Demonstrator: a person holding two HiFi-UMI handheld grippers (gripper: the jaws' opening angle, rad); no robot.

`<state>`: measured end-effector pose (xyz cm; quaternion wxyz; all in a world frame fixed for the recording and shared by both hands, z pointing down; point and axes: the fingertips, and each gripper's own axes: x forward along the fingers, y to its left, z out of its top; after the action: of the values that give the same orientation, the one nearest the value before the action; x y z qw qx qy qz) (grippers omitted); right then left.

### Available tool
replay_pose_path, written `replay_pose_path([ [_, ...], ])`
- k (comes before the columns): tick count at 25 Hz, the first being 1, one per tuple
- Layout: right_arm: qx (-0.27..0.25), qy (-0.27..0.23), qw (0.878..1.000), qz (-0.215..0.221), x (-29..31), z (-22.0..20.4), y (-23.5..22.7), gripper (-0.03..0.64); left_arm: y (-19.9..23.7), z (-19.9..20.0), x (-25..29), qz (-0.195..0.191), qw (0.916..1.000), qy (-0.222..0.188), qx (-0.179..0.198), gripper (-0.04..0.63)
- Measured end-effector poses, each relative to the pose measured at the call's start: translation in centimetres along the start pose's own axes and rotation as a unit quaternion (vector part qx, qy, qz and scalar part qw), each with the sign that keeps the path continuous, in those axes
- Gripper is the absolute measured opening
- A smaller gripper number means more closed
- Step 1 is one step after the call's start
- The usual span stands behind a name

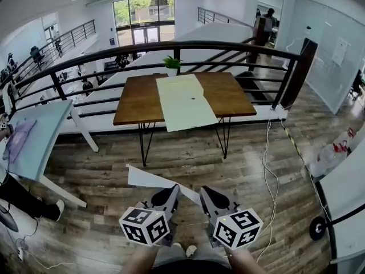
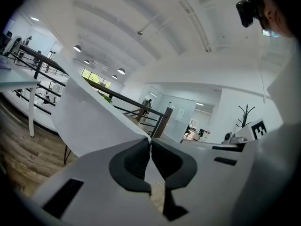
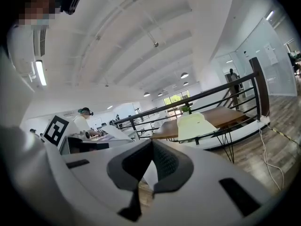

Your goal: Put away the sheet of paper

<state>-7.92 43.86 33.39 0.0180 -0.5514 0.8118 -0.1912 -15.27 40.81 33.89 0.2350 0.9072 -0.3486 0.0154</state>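
The white sheet of paper [image 1: 149, 180] hangs in the air low in the head view, slanting from the left down to the two grippers. My left gripper [image 1: 173, 192] is shut on it, and in the left gripper view the sheet [image 2: 89, 121] fans up and to the left from the closed jaws [image 2: 150, 141]. My right gripper [image 1: 204, 193] is beside the left one, also shut on the sheet. In the right gripper view a strip of paper [image 3: 149, 173] shows below the point where its jaws [image 3: 152, 141] meet.
Ahead stands a brown wooden table [image 1: 137, 99] with a pale sheet [image 1: 185, 101] draped over its front edge and a small plant [image 1: 172, 64]. Behind it runs a dark railing [image 1: 228, 45]. A light blue table [image 1: 40, 136] is left. A cable [image 1: 267, 158] lies right.
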Motion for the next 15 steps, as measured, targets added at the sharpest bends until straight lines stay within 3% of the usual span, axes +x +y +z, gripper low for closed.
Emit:
replay_pose_path([
  [15,0.026,0.002,1.000,0.008,-0.3,-0.8,-3.9,0.028,-0.2,-1.2,3.0,0.014,0.9999,0.003,-0.009,0.023],
])
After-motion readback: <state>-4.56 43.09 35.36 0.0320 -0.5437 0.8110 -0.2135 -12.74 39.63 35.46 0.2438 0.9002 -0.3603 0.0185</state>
